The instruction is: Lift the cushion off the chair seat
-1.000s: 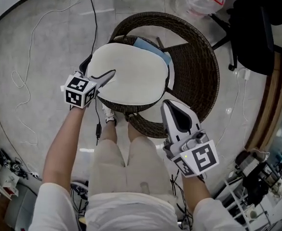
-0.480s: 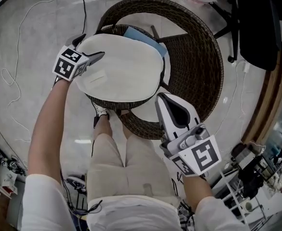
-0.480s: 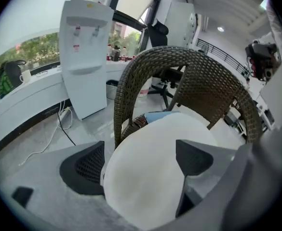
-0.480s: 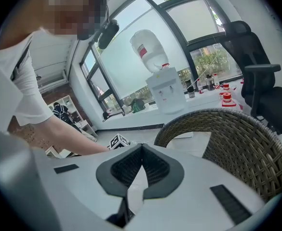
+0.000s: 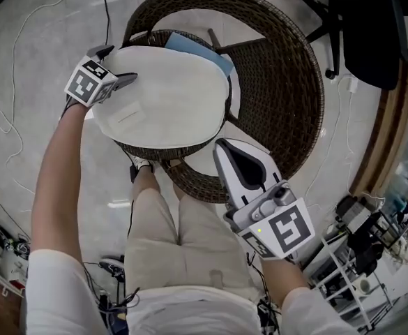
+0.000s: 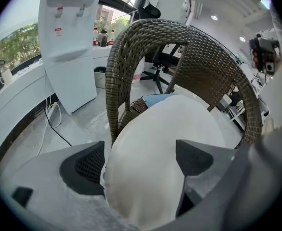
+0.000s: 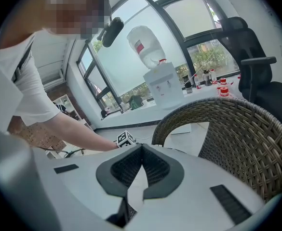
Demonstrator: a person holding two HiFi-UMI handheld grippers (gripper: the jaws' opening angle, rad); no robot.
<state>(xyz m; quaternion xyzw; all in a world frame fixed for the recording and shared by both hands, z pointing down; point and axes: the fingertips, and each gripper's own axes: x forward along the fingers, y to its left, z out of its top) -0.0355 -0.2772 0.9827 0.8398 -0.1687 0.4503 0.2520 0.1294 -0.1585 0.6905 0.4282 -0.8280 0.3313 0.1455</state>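
Grey marbled floor (image 5: 29, 68), crossed by a white cable (image 5: 24, 24), surrounds the brown wicker chair (image 5: 287, 75). The cream cushion (image 5: 169, 96) sits over its seat, its left edge clamped between the left gripper's (image 5: 123, 82) jaws. The right gripper (image 5: 221, 149) hovers nearby, jaws closed on nothing.

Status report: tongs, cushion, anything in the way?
Left tongs clamped on edge of round white cushion. Right tongs shut, empty, beside dark wicker chair. Cushion raised over seat; nothing blocking.

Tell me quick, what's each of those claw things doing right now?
Left gripper: closed on the edge of the white cushion.
Right gripper: closed, holding nothing.
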